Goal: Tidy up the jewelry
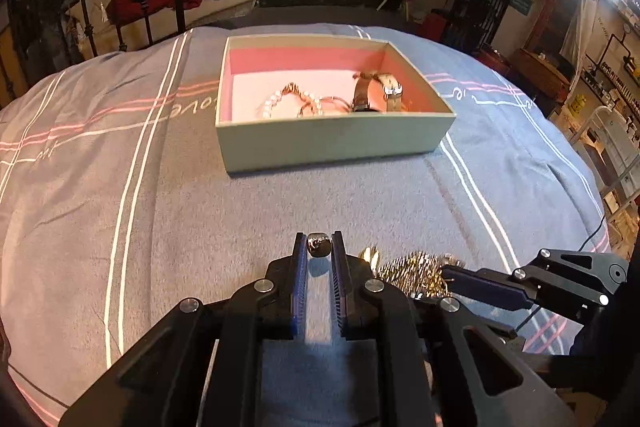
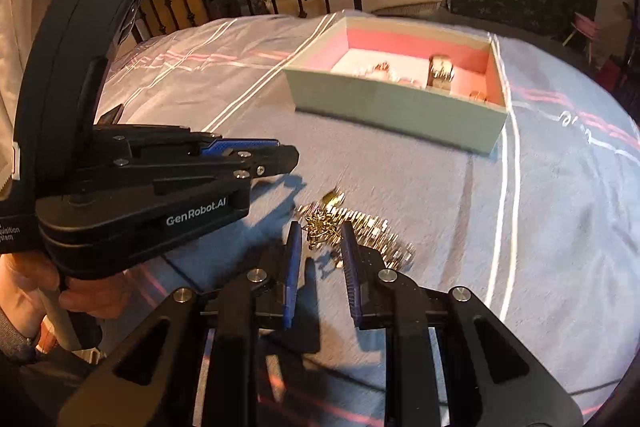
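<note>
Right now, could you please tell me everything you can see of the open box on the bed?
The box is a shallow, lidless rectangular tray, seemingly cardboard, with pale greenish outer walls, pink inner walls and a lighter floor. It sits flat on the grey-blue striped bedspread, beyond both grippers, neither touching it. Inside lie a pearl-like bracelet, a thin gold-toned chain and a wristwatch on its edge towards the right side. The right wrist view hints at another small gold piece near the front right corner, too blurred to identify.

gold chain (image 2: pixel 352 227) blurred, box (image 2: pixel 400 107) contents indistinct
</note>
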`<state>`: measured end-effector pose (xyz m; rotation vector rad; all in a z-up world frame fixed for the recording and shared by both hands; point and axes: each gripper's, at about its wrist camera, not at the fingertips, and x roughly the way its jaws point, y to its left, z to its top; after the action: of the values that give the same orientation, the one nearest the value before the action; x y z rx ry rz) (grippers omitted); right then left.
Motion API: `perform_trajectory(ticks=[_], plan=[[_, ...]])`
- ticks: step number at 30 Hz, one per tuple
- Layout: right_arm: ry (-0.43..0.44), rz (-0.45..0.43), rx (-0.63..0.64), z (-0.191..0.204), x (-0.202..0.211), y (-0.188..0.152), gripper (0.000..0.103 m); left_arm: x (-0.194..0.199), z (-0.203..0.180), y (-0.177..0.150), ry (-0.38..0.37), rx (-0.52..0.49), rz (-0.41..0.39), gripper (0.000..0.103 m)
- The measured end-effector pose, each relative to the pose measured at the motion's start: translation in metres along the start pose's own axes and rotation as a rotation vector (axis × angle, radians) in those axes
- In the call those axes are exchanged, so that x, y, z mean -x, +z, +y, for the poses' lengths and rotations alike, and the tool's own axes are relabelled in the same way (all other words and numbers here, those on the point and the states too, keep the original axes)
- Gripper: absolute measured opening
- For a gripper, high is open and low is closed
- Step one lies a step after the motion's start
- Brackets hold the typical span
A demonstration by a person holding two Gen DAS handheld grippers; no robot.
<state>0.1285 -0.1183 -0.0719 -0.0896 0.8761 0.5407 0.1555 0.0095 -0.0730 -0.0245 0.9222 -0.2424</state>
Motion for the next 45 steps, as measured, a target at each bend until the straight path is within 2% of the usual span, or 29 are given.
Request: perform_trajectory(ticks=[3,7,11,14,18,28,45], plan=[[-0.058,-0.049,0.024,-0.016,0.0,0.033,0.021,0.002,-0.003,0.035,0.003,-0.003,-0.044,0.012],[-0.104,-0.071,0.002,-0.046,-0.013,0.083,0.021,-0.002,-0.001,0.09,0.02,0.026,-0.085,0.012],[-0.157,-0.074,-0.039,-0.072,-0.03,0.125,0.021,-0.018,0.004,0.136,0.042,0.065,-0.069,0.012],[-0.181,-0.066,-0.062,-0.084,-0.04,0.142,0.021,-0.028,0.006,0.155,0.056,0.093,-0.048,0.012],[-0.199,-0.038,-0.061,-0.091,-0.052,0.147,0.021,-0.039,0.01,0.16,0.07,0.11,-0.024,0.012],[-0.198,-0.026,-0.053,-0.093,-0.062,0.143,0.021,-0.054,0.017,0.146,0.081,0.144,0.027,0.012],[-0.208,-0.025,-0.05,-0.095,-0.062,0.142,0.021,-0.053,0.009,0.149,0.041,0.153,0.029,0.013]])
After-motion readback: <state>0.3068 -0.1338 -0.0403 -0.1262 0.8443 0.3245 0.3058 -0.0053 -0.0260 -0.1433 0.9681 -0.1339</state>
